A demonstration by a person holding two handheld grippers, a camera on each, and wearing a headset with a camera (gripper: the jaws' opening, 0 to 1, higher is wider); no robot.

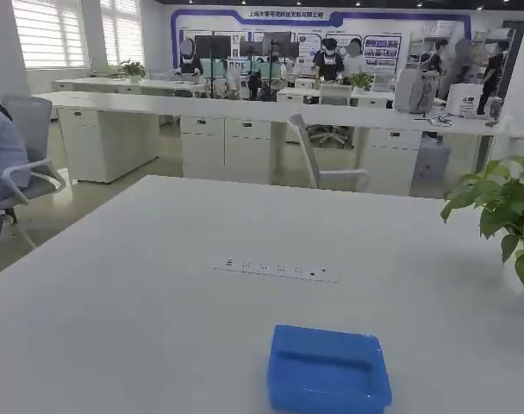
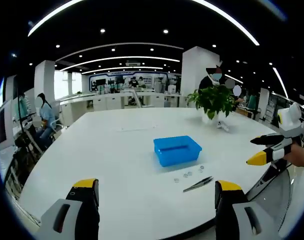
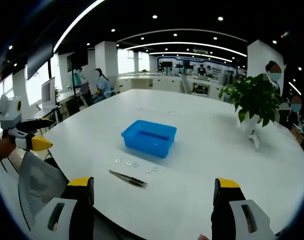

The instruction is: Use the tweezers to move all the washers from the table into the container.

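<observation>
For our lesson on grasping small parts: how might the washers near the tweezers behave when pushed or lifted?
The washers lie flat, so they probably slide on the smooth table rather than roll. Tiny and thin, they look light and hard to pinch.

Tabletop [image 1: 159, 285]: white, smooth, matt to satin finish.
Container [image 1: 327, 398]: blue plastic, smooth, a slight gloss along the rim.
Tweezers [image 3: 128, 178]: thin metal, grey, dull sheen.
Washers [image 3: 134, 164]: small, pale and metallic-looking; too small to judge the finish further.
Left tongs [image 2: 156, 185] and right tongs [image 3: 152, 182]: grey matt plastic bodies, yellow smooth plastic tips, black inner faces.
Socket strip [image 1: 275, 269]: white, smooth, plastic-looking.
Chair back [image 3: 39, 182]: grey mesh cloth.
Plant [image 1: 503, 211]: green leaves, slightly glossy.
</observation>
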